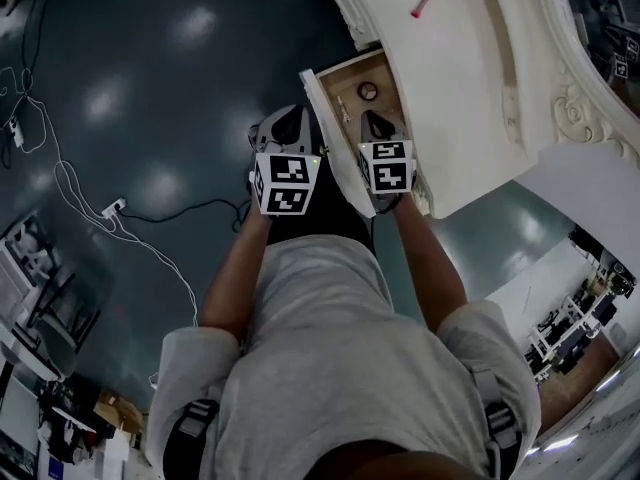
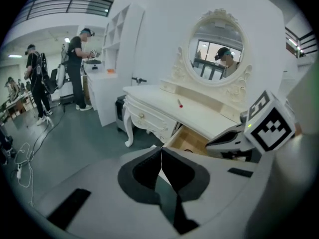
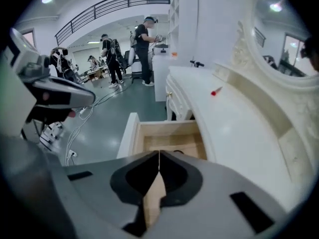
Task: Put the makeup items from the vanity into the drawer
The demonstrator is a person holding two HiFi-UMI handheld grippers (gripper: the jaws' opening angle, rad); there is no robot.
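Your left gripper (image 2: 161, 151) and right gripper (image 3: 159, 156) hang clenched and empty at the open drawer (image 3: 127, 133), the red makeup stick (image 1: 423, 0) lies on the worktop (image 1: 450, 88) beyond the drawer, and reaching with jaws closed could roll it away.

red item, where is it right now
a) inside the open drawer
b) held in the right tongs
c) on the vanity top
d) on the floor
C: the red item lies on the white vanity top, well away from the open drawer below its edge.
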